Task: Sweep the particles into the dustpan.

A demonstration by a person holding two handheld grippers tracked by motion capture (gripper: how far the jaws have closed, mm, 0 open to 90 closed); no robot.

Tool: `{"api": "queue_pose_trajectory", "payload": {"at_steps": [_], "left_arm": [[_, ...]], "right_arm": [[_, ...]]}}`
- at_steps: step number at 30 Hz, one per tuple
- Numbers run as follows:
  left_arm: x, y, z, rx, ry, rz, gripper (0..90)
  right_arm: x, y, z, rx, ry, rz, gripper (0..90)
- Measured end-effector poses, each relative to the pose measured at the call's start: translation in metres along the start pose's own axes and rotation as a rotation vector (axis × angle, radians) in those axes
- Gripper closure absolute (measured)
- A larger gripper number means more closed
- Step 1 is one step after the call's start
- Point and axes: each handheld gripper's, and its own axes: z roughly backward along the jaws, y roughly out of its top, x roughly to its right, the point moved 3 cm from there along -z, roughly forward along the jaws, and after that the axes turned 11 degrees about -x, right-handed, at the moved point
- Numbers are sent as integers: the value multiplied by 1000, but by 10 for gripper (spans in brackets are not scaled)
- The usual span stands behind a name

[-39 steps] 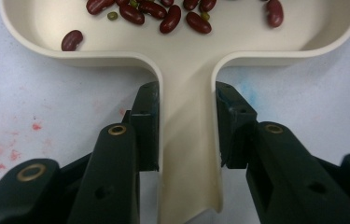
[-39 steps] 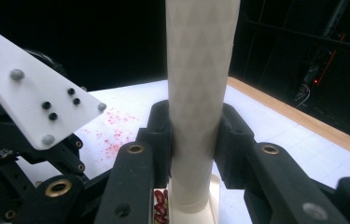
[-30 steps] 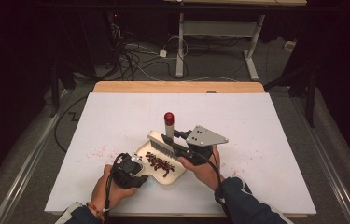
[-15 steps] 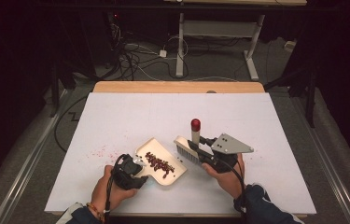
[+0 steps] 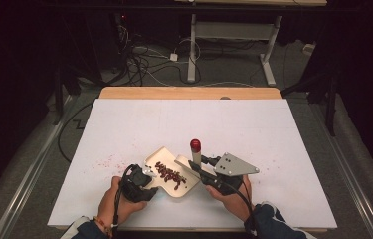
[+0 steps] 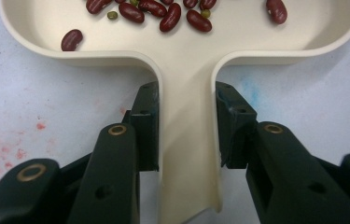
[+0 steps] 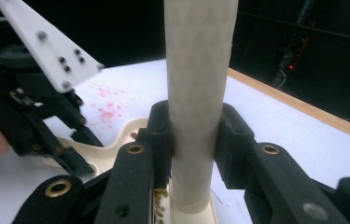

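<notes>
A cream dustpan (image 5: 162, 152) lies near the table's front edge with dark red beans (image 5: 169, 173) in it. My left gripper (image 5: 144, 174) is shut on the pan's handle (image 6: 186, 140), one jaw on each side. The beans (image 6: 170, 16) lie at the far end of the scoop, with a couple of small green ones among them. My right gripper (image 5: 200, 169) is shut on a brush's cream handle (image 7: 198, 70), which stands upright with a red tip (image 5: 195, 145). The brush head rests at the pan's right edge. The left gripper (image 7: 32, 116) also appears at the left in the right gripper view.
The white table top (image 5: 253, 129) has faint red stains (image 5: 107, 160) left of the pan. A wooden strip (image 5: 189, 93) runs along the far edge. Beyond it are cables and desk legs (image 5: 192, 45) on a dark floor.
The right gripper swung the brush out to the right of the pan, then brought it back left to the pan's right edge. The left gripper and pan stayed put.
</notes>
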Motion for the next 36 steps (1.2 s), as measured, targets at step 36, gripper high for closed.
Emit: {"api": "queue_pose_trajectory", "payload": {"at_steps": [36], "left_arm": [[-5, 1, -1, 13, -15, 3, 640]], "right_arm": [[30, -4, 21, -51, -6, -15, 708]]}}
